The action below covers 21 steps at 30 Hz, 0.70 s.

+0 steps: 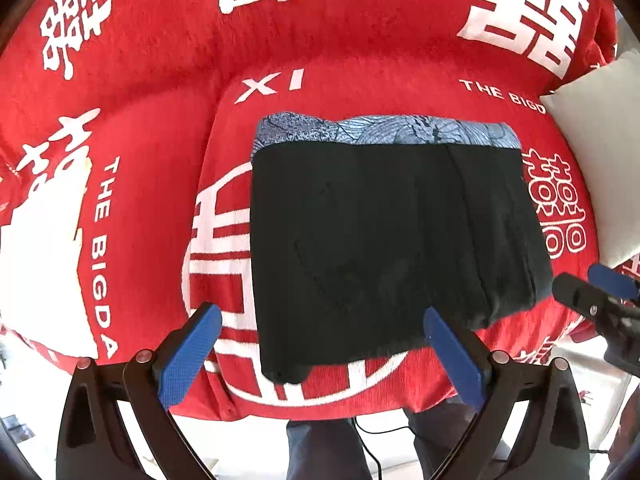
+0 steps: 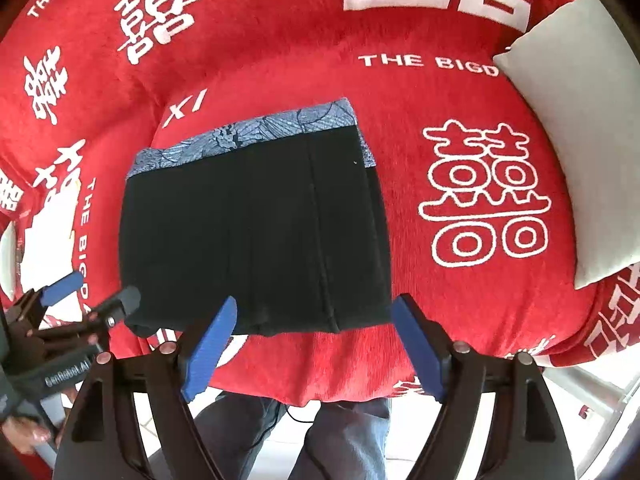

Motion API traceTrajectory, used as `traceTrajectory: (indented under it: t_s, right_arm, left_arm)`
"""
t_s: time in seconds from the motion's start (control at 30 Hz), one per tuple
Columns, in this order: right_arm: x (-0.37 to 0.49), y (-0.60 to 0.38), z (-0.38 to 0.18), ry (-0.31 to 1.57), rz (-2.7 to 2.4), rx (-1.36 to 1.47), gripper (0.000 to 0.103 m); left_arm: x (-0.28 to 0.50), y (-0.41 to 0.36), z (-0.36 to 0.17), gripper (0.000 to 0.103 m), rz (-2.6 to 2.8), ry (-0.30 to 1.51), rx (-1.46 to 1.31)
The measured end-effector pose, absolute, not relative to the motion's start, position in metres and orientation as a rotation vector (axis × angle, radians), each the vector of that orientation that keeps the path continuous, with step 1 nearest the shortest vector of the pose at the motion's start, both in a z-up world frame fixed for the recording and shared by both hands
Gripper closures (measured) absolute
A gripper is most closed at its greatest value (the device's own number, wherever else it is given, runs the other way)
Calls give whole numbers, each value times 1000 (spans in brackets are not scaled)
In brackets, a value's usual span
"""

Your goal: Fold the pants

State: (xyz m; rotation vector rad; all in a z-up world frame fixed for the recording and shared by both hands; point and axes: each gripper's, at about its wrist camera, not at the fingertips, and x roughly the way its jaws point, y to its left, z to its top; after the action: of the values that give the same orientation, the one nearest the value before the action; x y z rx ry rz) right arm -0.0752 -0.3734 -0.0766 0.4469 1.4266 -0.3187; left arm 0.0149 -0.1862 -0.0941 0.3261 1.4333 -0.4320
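The black pants point(image 1: 380, 240) lie folded into a flat, roughly square stack on the red blanket point(image 1: 160, 140), with a blue patterned band point(image 1: 384, 128) showing along the stack's 12 o'clock edge. In the right wrist view the pants point(image 2: 256, 236) sit at the middle of the frame, the band point(image 2: 248, 132) again on the far edge.

The left gripper point(image 1: 320, 350) hovers at the stack's 6 o'clock edge. Its blue fingers point(image 1: 188, 356) stand wide apart and hold nothing; the near left corner of the pants lies between them.

The right gripper point(image 2: 314, 344) hangs at the near edge too, fingers point(image 2: 416, 344) spread apart and empty, the hem just past their tips. From the left wrist it shows at 3 o'clock point(image 1: 592, 288), beside the stack's right corner.

A white pillow point(image 2: 572, 152) rests on the blanket at 2 o'clock, well apart from the pants.
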Motion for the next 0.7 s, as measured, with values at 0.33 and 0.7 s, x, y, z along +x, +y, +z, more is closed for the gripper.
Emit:
traceTrajectory:
  t_s: [0.33, 0.7]
  right_arm:
    - [-83, -362, -65, 1441, -354, 393, 3]
    - [-85, -359, -56, 1444, -354, 411, 0]
  left_arm:
    - [3, -187, -78, 2, -409, 1385, 355]
    - [2, -186, -70, 2, -417, 1409, 339]
